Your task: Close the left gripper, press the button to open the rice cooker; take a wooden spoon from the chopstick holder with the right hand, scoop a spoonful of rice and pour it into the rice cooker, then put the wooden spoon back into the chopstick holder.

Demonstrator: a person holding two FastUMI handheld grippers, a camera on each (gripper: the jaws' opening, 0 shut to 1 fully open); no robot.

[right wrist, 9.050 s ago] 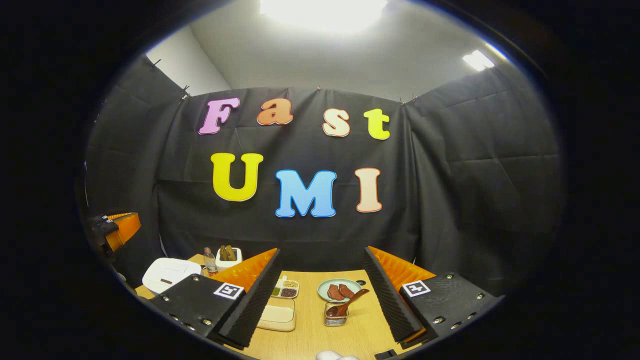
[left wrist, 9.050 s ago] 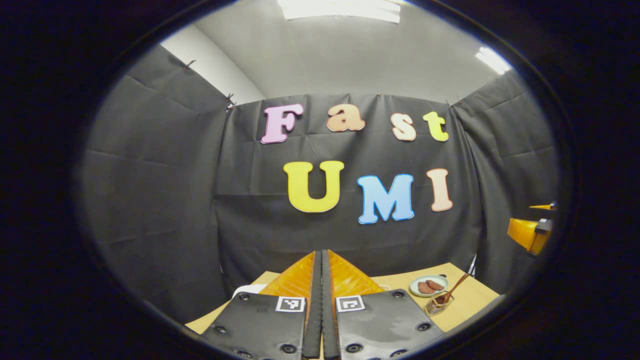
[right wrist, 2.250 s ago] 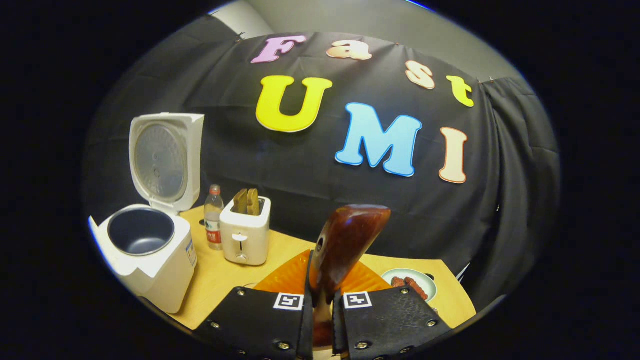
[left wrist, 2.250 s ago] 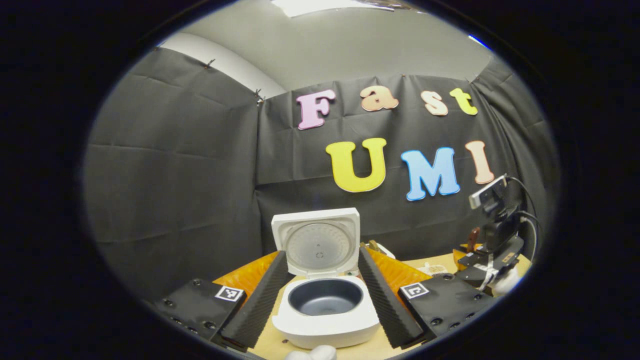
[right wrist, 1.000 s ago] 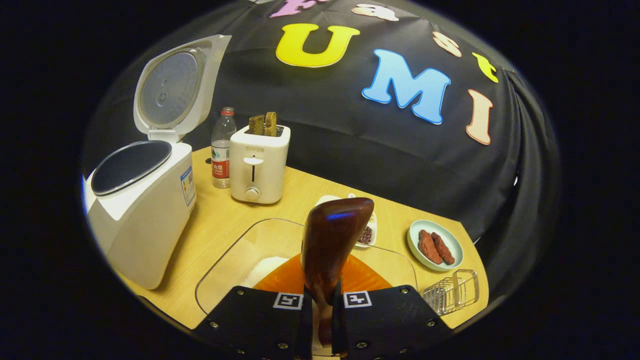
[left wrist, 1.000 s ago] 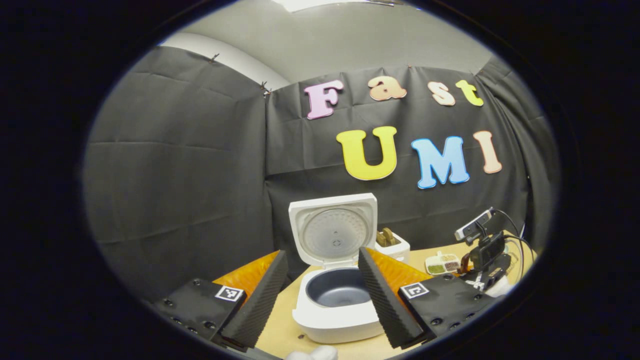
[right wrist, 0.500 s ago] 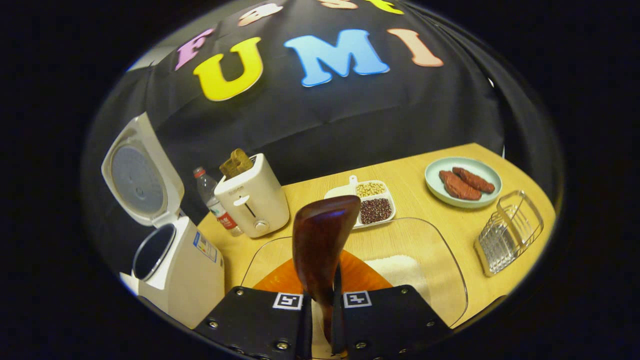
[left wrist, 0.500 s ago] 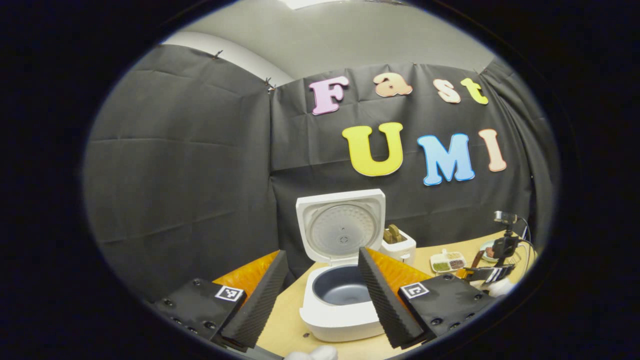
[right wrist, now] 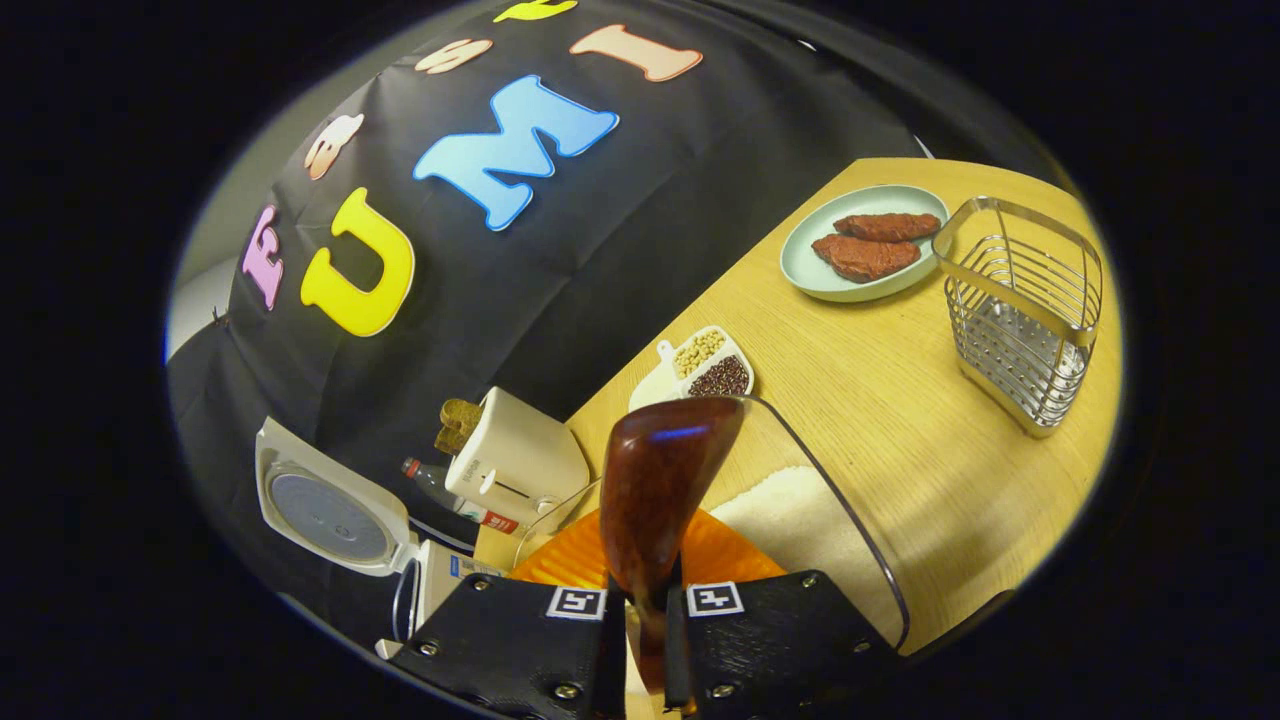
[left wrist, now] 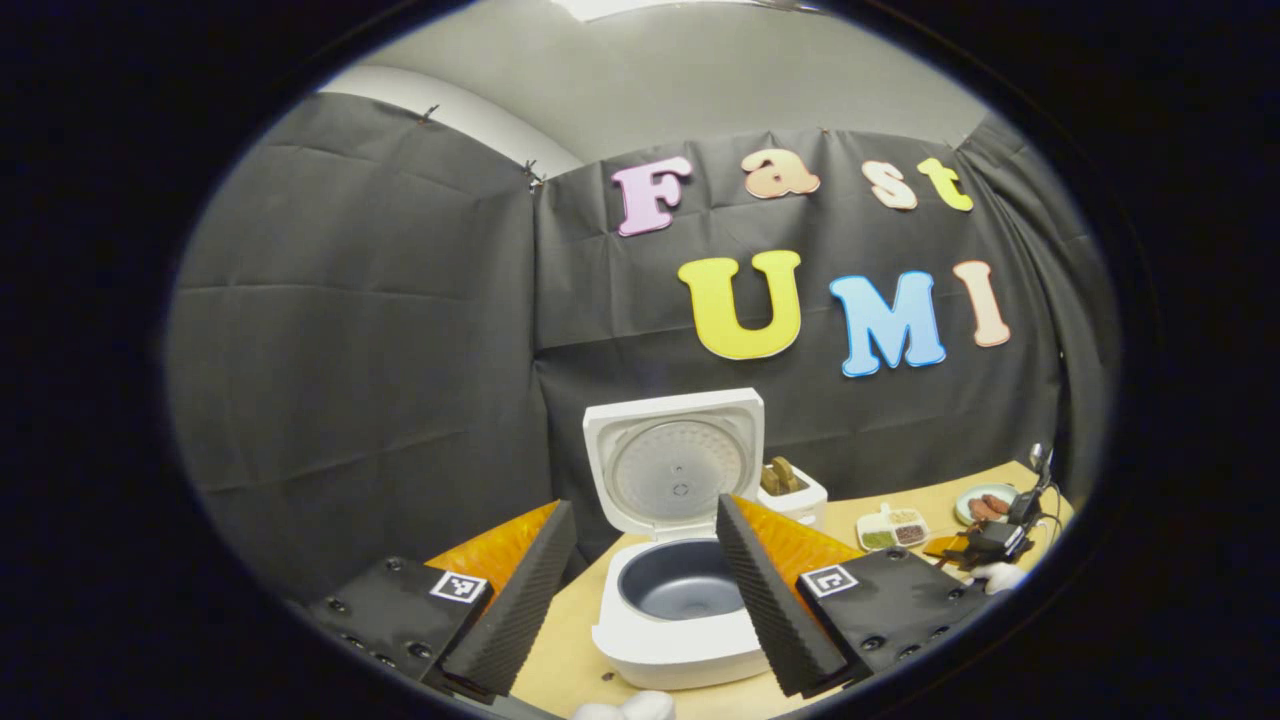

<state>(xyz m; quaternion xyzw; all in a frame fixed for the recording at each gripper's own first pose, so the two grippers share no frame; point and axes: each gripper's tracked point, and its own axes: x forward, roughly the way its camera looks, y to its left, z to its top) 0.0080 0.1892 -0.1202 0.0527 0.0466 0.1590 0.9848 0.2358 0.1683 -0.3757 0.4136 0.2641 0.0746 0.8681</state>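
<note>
Each hand-held gripper [left wrist: 640,590] carries black screwed plates with square black-and-white markers.

no word or number is coming through legibly on any item. the toaster [right wrist: 515,455] is carrying a small mark on its front, too tiny to make out. the bottle [right wrist: 455,500] is wearing a red label whose print is blurring away. the rice cooker [right wrist: 330,515] is showing a small sticker on its side, also too small to tell. the left gripper [left wrist: 645,505] and the right gripper [right wrist: 642,590] are each bearing two square coded patches, patterns rather than letters.
</note>
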